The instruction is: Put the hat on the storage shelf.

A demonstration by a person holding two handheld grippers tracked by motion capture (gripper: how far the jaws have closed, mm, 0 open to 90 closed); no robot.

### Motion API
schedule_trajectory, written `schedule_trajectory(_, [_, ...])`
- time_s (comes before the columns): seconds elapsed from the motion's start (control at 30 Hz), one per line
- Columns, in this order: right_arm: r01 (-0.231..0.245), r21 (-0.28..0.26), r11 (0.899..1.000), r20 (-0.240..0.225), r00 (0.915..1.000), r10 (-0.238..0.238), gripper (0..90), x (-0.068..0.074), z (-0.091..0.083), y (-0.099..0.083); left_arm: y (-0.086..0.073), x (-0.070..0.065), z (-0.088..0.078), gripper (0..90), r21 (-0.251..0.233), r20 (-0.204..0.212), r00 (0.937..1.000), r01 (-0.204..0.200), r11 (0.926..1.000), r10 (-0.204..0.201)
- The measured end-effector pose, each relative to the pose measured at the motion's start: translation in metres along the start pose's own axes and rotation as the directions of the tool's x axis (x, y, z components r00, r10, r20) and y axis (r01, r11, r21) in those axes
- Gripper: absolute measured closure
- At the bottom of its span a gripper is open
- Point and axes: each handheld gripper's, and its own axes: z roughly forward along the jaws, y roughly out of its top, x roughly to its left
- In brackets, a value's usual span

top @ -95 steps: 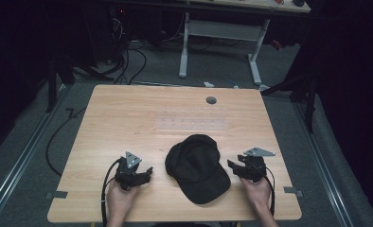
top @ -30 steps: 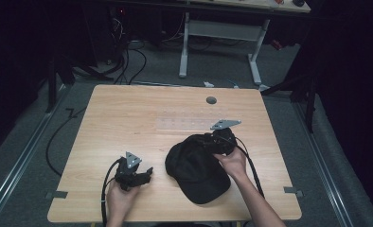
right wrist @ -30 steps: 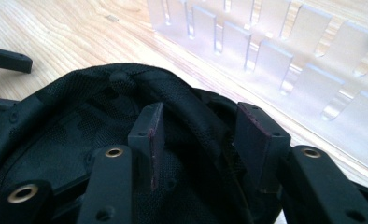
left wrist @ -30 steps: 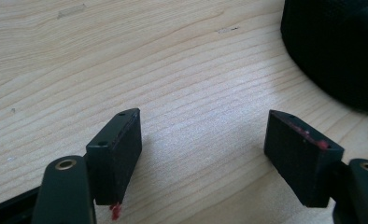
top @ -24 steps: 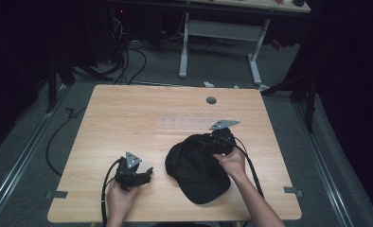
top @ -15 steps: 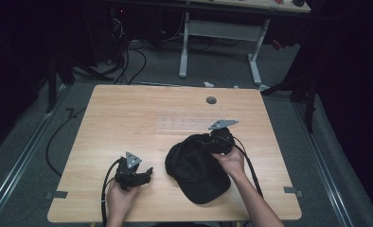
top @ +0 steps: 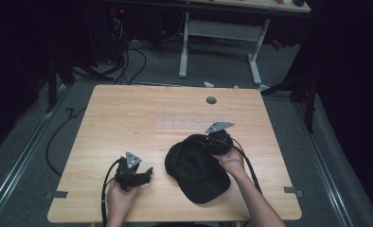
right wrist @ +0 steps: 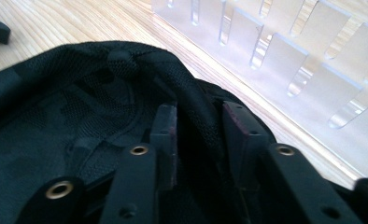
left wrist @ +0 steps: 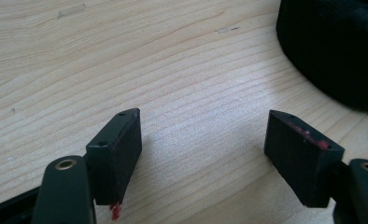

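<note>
A black cap (top: 194, 170) lies on the wooden table (top: 128, 118), its brim toward the front edge. My right gripper (top: 208, 141) is at the far right side of its crown. In the right gripper view a ridge of the cap's mesh fabric (right wrist: 79, 102) is pinched between the two pads of that gripper (right wrist: 201, 130), whose jaws have just been closing. My left gripper (top: 146, 174) rests on the table left of the cap. Its jaws (left wrist: 203, 140) stand wide apart over bare wood, with the cap's edge (left wrist: 331, 46) beyond the right jaw.
A clear plastic rack with slots (top: 184, 123) lies flat on the table just behind the cap, close to the right gripper (right wrist: 285, 51). A round cable hole (top: 211, 100) sits near the back edge. Cables trail from both grippers toward the front.
Since the oldest frame my right gripper went from the table beside the cap up onto its far right crown. Over the last second it stayed there. The left gripper has not moved.
</note>
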Motion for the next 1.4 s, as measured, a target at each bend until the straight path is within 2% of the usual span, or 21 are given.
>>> schedule_trajectory(0.23, [0.061,0.001,0.998,0.005,0.9981,-0.061,79.1,-0.001,-0.003,-0.002,0.0,0.0,0.0,27.8,0.001,0.0,1.0,-0.003,1.0,0.003])
schedule_trajectory(0.33, [0.086,-0.001,0.996,-0.012,0.9962,-0.086,84.2,-0.002,-0.006,-0.004,0.0,0.0,0.0,27.8,0.001,0.0,1.0,-0.003,1.0,0.003])
schedule_trajectory(0.67, [0.112,-0.026,0.993,-0.049,0.9924,-0.113,86.8,-0.002,-0.014,-0.007,0.0,0.0,0.0,28.0,0.0,0.0,1.0,-0.001,1.0,0.001])
schedule_trajectory(0.97, [0.043,-0.079,0.996,-0.11,0.9926,-0.052,87.0,-0.006,-0.026,-0.009,0.0,0.0,0.0,28.3,0.001,0.001,1.0,0.001,1.0,-0.001])
schedule_trajectory(1.23, [-0.01,-0.164,0.986,-0.161,0.9869,-0.017,87.1,-0.009,-0.048,-0.006,0.0,0.001,0.0,28.2,0.0,0.002,1.0,0.004,1.0,-0.004])
schedule_trajectory(1.4, [-0.018,-0.19,0.982,-0.164,0.9864,-0.014,87.1,-0.011,-0.057,-0.006,0.0,0.0,0.0,27.7,0.0,-0.001,1.0,0.001,1.0,-0.001])
